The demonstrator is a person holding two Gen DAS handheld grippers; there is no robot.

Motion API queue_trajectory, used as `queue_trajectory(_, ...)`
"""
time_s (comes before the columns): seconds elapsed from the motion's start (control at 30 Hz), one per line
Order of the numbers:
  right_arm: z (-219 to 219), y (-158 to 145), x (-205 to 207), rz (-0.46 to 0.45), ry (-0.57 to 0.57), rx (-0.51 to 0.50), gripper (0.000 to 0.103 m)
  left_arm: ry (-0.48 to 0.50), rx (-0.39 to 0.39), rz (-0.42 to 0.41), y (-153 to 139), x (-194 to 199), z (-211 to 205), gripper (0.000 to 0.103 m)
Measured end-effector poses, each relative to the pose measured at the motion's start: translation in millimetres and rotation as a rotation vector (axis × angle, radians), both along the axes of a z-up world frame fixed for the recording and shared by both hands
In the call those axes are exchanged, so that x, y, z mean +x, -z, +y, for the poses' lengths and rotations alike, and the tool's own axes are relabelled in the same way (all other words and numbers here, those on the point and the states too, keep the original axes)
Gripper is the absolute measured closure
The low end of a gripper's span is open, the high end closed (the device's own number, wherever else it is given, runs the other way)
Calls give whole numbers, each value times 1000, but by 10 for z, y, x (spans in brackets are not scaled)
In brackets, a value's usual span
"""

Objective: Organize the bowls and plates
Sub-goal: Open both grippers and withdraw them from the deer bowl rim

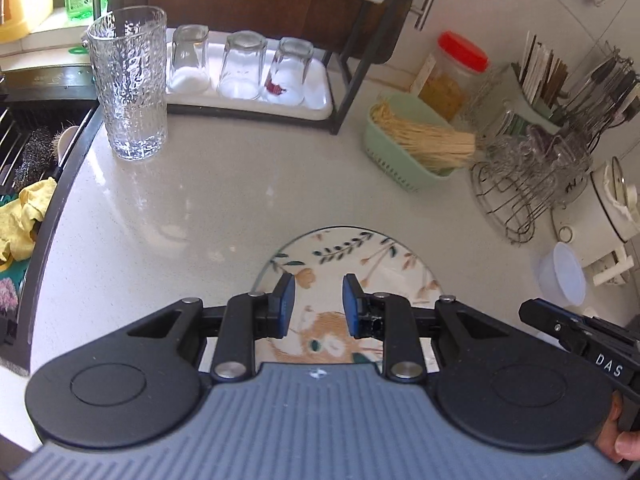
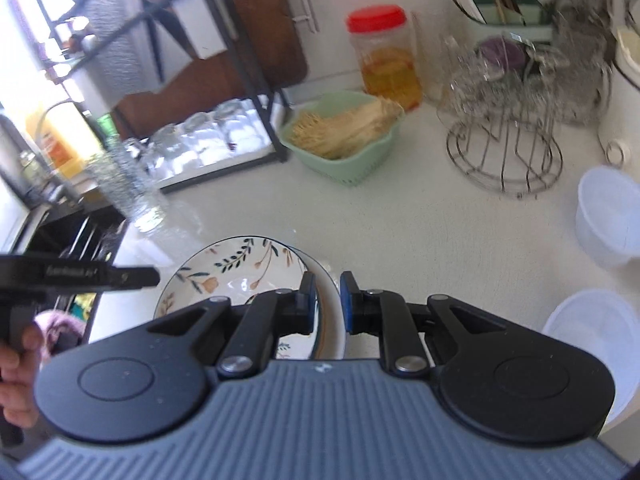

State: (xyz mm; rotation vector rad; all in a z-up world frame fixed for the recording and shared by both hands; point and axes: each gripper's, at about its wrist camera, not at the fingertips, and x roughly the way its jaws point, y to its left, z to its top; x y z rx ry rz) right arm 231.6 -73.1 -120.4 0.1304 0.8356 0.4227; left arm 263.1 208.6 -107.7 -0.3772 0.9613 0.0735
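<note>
A floral dish [image 1: 340,248] with a blue-lined rim sits low over the pale counter [image 1: 200,200]. My left gripper [image 1: 319,304] hovers above the dish's inside, its blue pads apart with only the flower pattern showing between them. In the right wrist view the same dish [image 2: 224,276] lies front left. My right gripper [image 2: 325,304] sits at the dish's right rim. The rim runs through the narrow gap between its pads, which are shut on it. The near part of the dish is hidden under both gripper bodies.
A tall textured glass [image 1: 128,80] stands back left beside a tray of upturned glasses [image 1: 240,68] under a black rack. A green basket of sticks [image 1: 412,140], a red-lidded jar [image 1: 452,76] and a wire rack [image 1: 520,184] line the back right. Two white plastic bowls [image 2: 608,212] stand right. The sink [image 1: 40,140] is left.
</note>
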Motion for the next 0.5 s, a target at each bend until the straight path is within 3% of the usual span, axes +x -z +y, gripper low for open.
queue_trajectory(0.5, -813, -141, -427, -112, -93, 19, 86, 14, 31, -94, -247, -479, -1142, 73)
